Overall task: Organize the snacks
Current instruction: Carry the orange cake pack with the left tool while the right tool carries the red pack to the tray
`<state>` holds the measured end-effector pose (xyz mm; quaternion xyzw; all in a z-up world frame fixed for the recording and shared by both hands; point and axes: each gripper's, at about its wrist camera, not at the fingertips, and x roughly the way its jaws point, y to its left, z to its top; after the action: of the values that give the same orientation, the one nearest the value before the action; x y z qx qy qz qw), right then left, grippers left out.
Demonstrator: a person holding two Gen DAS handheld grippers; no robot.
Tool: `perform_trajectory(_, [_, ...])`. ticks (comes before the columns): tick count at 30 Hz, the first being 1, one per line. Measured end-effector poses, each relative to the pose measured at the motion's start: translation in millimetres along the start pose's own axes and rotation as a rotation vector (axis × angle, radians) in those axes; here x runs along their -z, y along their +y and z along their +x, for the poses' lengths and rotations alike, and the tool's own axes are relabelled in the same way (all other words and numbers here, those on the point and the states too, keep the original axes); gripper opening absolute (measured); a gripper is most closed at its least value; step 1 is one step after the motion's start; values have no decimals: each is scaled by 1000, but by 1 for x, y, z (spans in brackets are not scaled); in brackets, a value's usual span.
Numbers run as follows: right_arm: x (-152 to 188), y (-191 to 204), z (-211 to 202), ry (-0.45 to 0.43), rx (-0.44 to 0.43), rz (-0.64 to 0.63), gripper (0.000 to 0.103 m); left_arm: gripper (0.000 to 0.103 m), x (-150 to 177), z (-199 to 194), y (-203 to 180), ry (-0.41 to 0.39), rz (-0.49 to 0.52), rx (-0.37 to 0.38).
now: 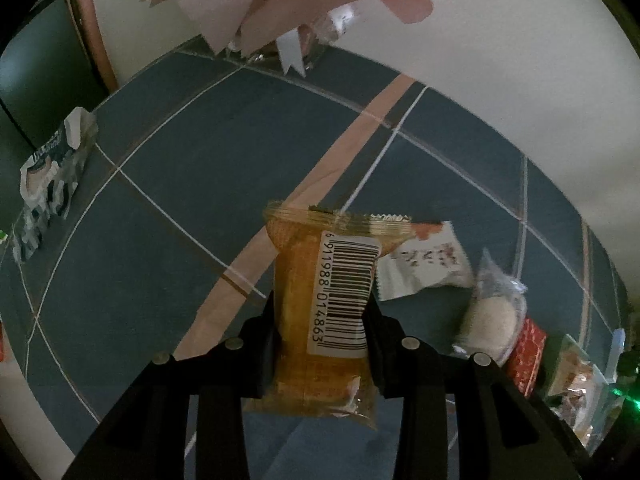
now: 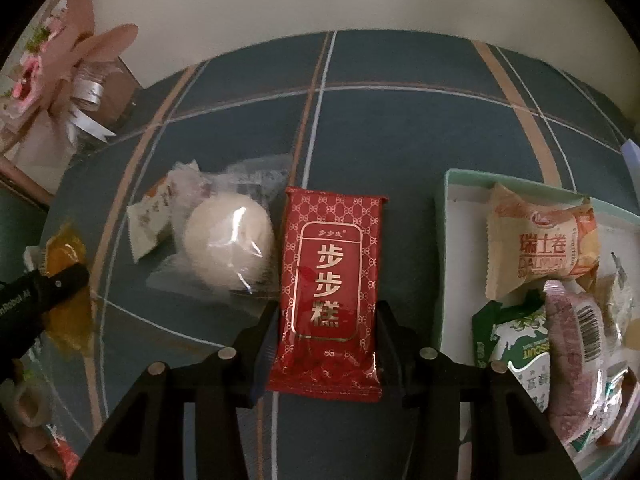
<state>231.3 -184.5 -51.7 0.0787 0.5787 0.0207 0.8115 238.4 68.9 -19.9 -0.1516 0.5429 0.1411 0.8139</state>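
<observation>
I'm holding an orange snack pack clamped in my left gripper and a red cake pack pinched in my right gripper. I'm keeping the squeeze gentle and aiming for the free corner of the tray.

left gripper clamped, right gripper clamped

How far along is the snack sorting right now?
Done: several packets, including the Swiss roll, already lie in the tray. In hand: the left gripper grips the orange packet; the right gripper grips the red cake packet. Left: the round white bun and white wrapper lie on the cloth.
</observation>
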Motion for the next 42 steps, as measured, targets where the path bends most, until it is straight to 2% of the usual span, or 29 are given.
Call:
perform_trajectory(7, [5,-7,-27,-42,-28,14,49,39,9,-30,-18,-37,25,25])
perform_trajectory(21, [7,-35,-66,-53,-18,62,49,39,30,-43,-71,-34,93,75])
perform_trajectory(33, [6,-109,-100,-90,23,187,49,39,63,-56,-139,-27,219,147])
perform_trajectory(42, [7,-170,-117,-104,32,302,49,39,99,-58,-198,2,363,178])
